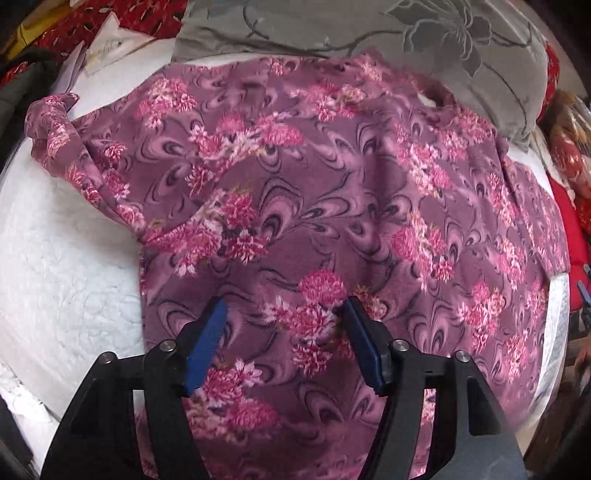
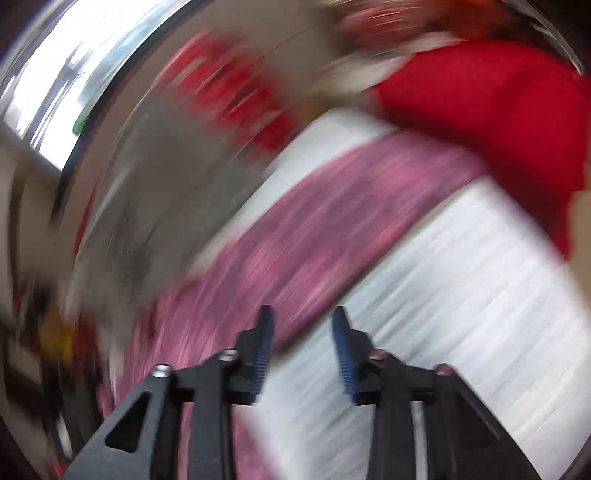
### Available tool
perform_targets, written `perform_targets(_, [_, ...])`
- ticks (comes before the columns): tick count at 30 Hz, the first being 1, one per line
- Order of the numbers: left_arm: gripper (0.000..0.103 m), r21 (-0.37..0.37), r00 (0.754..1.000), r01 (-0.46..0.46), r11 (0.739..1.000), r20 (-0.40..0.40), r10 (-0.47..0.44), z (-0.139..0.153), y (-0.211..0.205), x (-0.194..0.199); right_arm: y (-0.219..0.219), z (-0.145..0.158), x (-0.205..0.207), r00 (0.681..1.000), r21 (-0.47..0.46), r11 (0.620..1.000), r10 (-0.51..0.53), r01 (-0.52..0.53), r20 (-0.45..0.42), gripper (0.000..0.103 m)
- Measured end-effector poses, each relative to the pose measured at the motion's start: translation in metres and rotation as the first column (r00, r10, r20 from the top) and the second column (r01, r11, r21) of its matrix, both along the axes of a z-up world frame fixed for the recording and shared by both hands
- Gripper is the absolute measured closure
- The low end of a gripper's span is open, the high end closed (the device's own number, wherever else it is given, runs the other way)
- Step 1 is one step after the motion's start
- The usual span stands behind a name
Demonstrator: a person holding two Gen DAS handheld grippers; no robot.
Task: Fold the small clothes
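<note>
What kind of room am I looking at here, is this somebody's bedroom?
Probably a bedroom, at home. The purple floral garment lies spread on a white fluffy blanket, with a grey flower-patterned pillow behind it and red bedding alongside.

- No text, label, brand, number or sign can be read in either view.
- Left wrist view: the papers (image 1: 107,44) at the top left are too small and blurred to show any writing.
- Right wrist view: motion blur smears everything, so nothing legible shows.
</note>
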State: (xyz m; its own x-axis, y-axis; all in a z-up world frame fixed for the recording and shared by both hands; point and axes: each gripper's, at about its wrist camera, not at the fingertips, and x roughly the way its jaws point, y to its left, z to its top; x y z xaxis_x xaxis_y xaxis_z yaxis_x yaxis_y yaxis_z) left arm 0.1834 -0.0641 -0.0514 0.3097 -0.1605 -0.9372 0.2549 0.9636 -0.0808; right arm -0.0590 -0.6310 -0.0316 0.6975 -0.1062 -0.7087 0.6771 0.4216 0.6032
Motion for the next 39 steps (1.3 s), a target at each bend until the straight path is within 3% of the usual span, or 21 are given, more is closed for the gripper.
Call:
perform_targets(4, [0.033, 0.009, 0.999, 0.032, 0.999, 0.021, -0.032, -0.003, -0.001, -0.002, -0.082, -0.042, -0.023, 0.976, 0.156, 0.964, -0.212, 0.216, -0.046, 0.061])
perform_targets(7, [0.032, 0.012, 0.998, 0.051, 0.999, 0.023, -0.051, -0.003, -0.001, -0.002, -0.104, -0.088, -0.021, 0.955, 0.368, 0.888, -0.296, 0.276, -0.003, 0.059])
perform_targets(10, [0.032, 0.009, 0.998, 0.064, 0.998, 0.015, -0.064, -0.004, -0.002, -0.003, -0.108, -0.101, -0.011, 0.93, 0.411, 0.86, -0.361, 0.303, 0.069, 0.057])
perform_targets(11, [0.032, 0.006, 0.998, 0.068, 0.998, 0.014, -0.068, 0.0, -0.001, -0.004, -0.109, -0.106, -0.004, 0.927, 0.427, 0.854, -0.366, 0.297, 0.086, 0.05])
perform_targets(13, [0.032, -0.003, 0.997, 0.076, 0.997, 0.018, -0.076, 0.006, -0.003, -0.001, -0.114, -0.112, 0.009, 0.926, 0.423, 0.854, -0.369, 0.303, 0.081, 0.045])
perform_targets(15, [0.032, -0.014, 0.996, 0.083, 0.996, 0.042, -0.082, 0.014, -0.005, 0.006, -0.115, -0.109, 0.017, 0.918, 0.418, 0.851, -0.387, 0.319, 0.088, 0.046])
perform_targets(16, [0.032, -0.013, 0.995, 0.085, 0.996, 0.059, -0.084, 0.019, -0.006, 0.013, -0.115, -0.105, 0.017, 0.911, 0.408, 0.852, -0.4, 0.328, 0.104, 0.063])
perform_targets(17, [0.032, -0.008, 0.993, 0.085, 0.996, 0.084, -0.084, 0.025, -0.008, 0.02, -0.116, -0.098, 0.016, 0.902, 0.364, 0.866, -0.412, 0.342, 0.133, 0.095])
perform_targets(21, [0.032, -0.004, 0.99, 0.043, 0.999, 0.136, -0.042, 0.033, -0.008, 0.046, -0.12, -0.045, 0.008, 0.886, 0.155, 0.903, -0.425, 0.401, 0.186, 0.095])
perform_targets(22, [0.032, -0.007, 0.992, 0.025, 1.0, 0.127, -0.024, 0.03, -0.006, 0.054, -0.12, -0.032, 0.009, 0.899, 0.088, 0.912, -0.41, 0.401, 0.154, 0.095])
perform_targets(25, [0.032, -0.035, 0.998, -0.024, 0.999, 0.059, 0.026, 0.014, 0.001, 0.07, -0.117, -0.014, 0.028, 0.934, 0.011, 0.937, -0.348, 0.348, 0.077, 0.095])
perform_targets(27, [0.032, -0.052, 0.999, -0.046, 0.998, 0.011, 0.047, 0.002, 0.004, 0.076, -0.105, 0.003, 0.037, 0.954, -0.055, 0.954, -0.289, 0.294, 0.082, 0.095])
perform_targets(31, [0.032, -0.068, 0.999, -0.03, 0.997, 0.027, 0.032, 0.003, 0.006, 0.075, -0.067, 0.032, 0.064, 0.986, -0.105, 0.987, -0.11, 0.123, 0.124, 0.095])
perform_targets(34, [0.032, -0.092, 0.999, -0.028, 0.995, 0.016, 0.029, 0.004, 0.012, 0.072, -0.027, 0.043, 0.1, 0.991, -0.125, 0.992, 0.03, -0.014, 0.13, 0.094])
perform_targets(39, [0.032, -0.155, 1.0, -0.031, 0.987, -0.01, 0.029, 0.009, 0.03, 0.071, 0.052, 0.043, 0.144, 0.97, -0.116, 0.973, 0.214, -0.2, 0.119, 0.094])
